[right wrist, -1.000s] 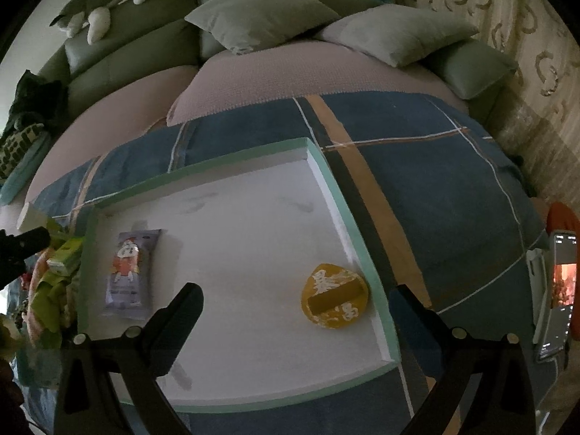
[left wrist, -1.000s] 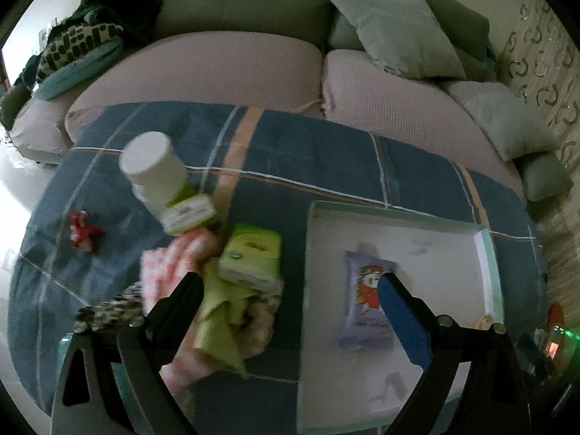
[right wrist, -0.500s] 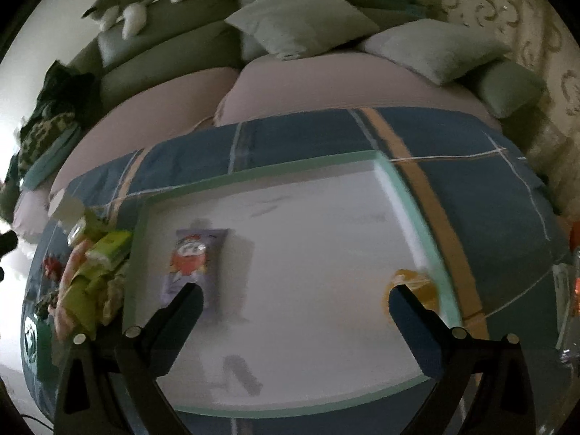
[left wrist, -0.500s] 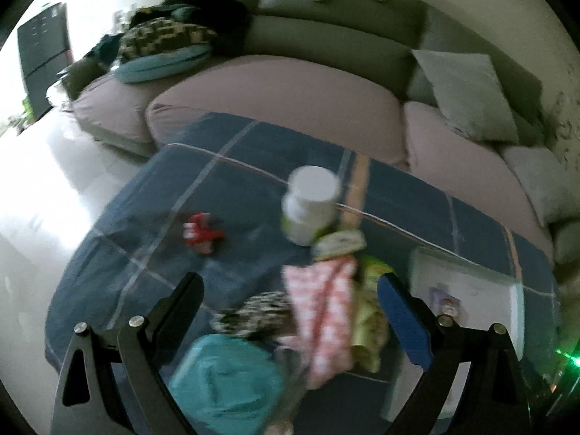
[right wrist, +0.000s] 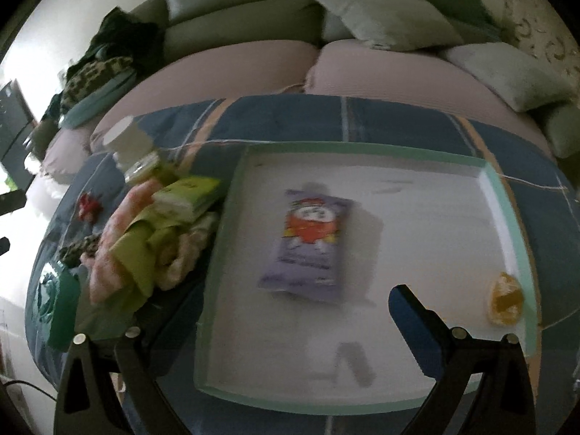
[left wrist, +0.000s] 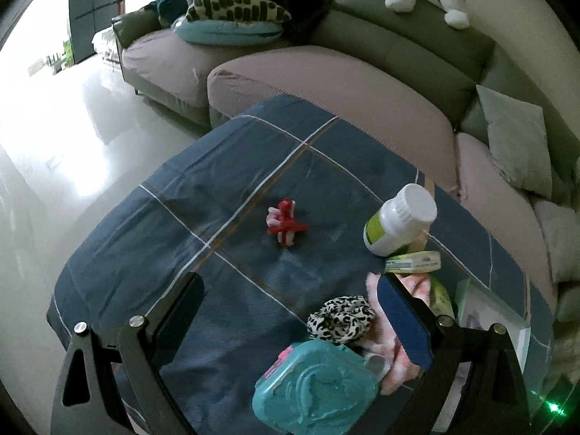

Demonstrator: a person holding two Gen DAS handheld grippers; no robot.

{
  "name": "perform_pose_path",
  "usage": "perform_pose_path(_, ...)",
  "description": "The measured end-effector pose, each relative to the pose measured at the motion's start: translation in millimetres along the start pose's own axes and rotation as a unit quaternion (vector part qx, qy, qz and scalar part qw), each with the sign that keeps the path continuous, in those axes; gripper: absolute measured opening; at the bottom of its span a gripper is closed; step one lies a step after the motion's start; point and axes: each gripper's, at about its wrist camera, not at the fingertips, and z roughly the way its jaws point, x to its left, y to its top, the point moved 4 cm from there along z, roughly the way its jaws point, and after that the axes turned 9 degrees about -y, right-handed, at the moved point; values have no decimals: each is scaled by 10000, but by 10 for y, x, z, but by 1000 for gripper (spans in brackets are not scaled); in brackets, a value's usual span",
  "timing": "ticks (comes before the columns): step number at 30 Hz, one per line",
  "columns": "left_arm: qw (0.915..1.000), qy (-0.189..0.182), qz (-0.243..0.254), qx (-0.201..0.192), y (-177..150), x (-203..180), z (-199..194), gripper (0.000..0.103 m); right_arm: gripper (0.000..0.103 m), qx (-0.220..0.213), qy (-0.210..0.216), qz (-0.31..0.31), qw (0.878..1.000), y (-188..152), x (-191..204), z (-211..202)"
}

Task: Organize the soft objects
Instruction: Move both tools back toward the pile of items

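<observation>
Soft cloths (right wrist: pixel 137 250), pink and green, lie crumpled in a heap just left of the white tray (right wrist: pixel 507 195), a leopard-print scrunchie (left wrist: pixel 340 317) at the near edge. I see my left gripper (left wrist: pixel 290 311) and right gripper (right wrist: pixel 275 322) both spread wide, empty.
</observation>
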Motion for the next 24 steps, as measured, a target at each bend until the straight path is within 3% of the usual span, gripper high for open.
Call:
perform_pose_path(7, 9989, -284, -187, 309, -41, 39, 196, 97, 103, -133, 229, -232, 9994, 14, 270, -19)
perform_pose_path(17, 9985, -291, -191, 426, -46, 62, 338, 97, 103, -175, 571, -212, 9980, 120, 488, 43)
perform_pose_path(24, 9966, -558, -261, 543, -24, 9, 435, 97, 84, -179, 913, -225, 9954, 225, 709, 83)
